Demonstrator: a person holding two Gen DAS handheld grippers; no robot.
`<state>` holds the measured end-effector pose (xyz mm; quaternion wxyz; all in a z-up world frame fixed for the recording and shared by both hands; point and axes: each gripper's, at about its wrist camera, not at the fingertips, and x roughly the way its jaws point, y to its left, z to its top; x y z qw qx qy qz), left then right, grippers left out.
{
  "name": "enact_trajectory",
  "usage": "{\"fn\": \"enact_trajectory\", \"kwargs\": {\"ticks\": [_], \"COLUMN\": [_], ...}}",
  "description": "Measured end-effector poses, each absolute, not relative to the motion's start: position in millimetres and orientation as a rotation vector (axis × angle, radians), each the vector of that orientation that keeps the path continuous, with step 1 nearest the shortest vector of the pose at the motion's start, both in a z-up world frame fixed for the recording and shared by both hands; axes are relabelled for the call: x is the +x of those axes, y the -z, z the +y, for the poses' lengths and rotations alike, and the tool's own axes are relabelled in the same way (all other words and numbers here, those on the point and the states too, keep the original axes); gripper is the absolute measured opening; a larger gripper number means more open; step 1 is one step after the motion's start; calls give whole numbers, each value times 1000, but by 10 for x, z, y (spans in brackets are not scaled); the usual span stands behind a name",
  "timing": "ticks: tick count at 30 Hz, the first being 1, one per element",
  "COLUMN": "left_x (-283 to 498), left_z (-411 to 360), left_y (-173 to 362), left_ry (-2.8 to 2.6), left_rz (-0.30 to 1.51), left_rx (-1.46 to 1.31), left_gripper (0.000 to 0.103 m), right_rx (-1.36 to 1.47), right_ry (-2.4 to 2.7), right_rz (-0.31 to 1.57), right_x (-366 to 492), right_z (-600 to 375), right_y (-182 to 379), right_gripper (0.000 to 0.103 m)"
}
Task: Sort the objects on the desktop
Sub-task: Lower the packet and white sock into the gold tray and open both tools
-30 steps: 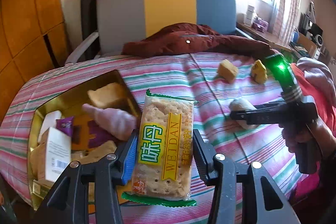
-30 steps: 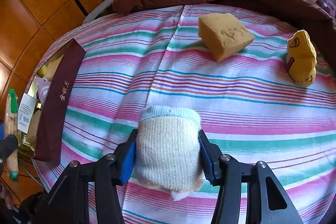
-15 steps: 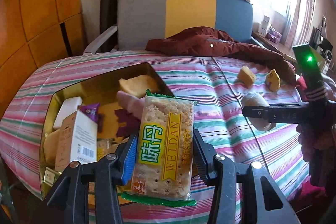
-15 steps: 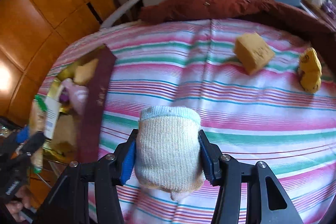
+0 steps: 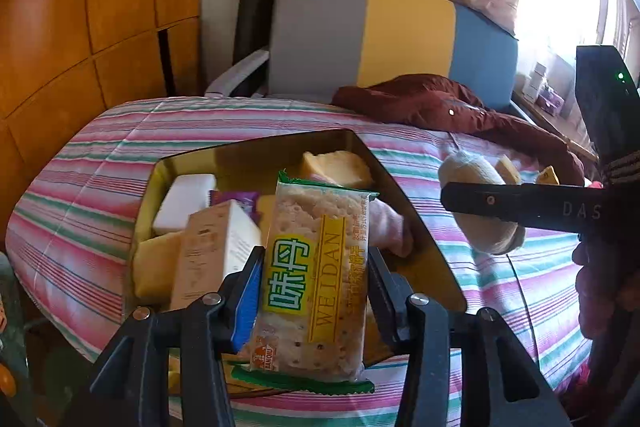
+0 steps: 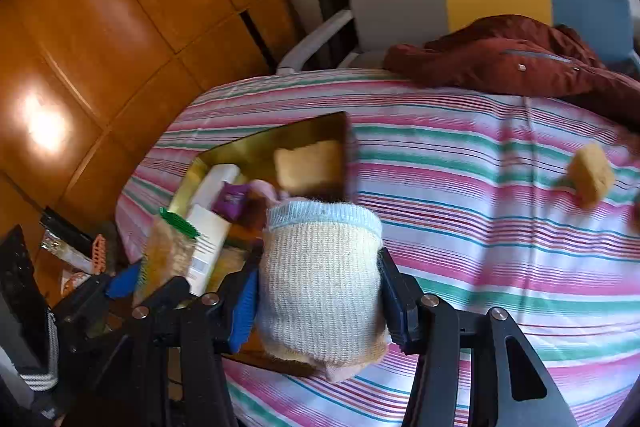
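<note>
Left tool (image 5: 316, 291) grips cracker packet (image 5: 312, 283) above the box (image 5: 416, 223), near edge. Right tool (image 6: 318, 291) grips rolled sock (image 6: 320, 283), box at its 10 o'clock. Risk: tools colliding over the crowded box.

Black tongs (image 5: 316, 291), blue pads (image 5: 246, 301)

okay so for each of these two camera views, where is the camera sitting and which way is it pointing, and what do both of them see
Left wrist: sits on the left gripper, looking down along its fingers at the held cracker packet over the gold box; the right gripper and a hand show at right.
Right wrist: sits on the right gripper, looking down at the held rolled sock by the box's edge; the left gripper shows lower left.
Shared: the box, striped cloth, maroon jacket, chair.
</note>
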<state>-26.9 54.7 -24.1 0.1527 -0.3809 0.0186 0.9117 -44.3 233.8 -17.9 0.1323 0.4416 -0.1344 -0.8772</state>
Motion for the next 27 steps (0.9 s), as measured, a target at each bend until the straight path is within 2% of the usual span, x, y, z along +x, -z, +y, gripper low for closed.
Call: {"fn": "enact_trajectory", "kwargs": {"ticks": [17,27], "left_x": [-836,-1331], "left_z": [152,61], "left_y": [227,376], "left_ry": [-2711,-2551], "left_rz": [-2,-226], "left_rx": [-1130,-1287], "left_gripper": [49,49], "right_rx": [1278,1315], "right_ry": [2511,2477], "right_rz": [-464,-566], "right_x": [-1036,-1376], "right_z": [2007,1981], "right_y": [172,295], "right_gripper": [54,55]}}
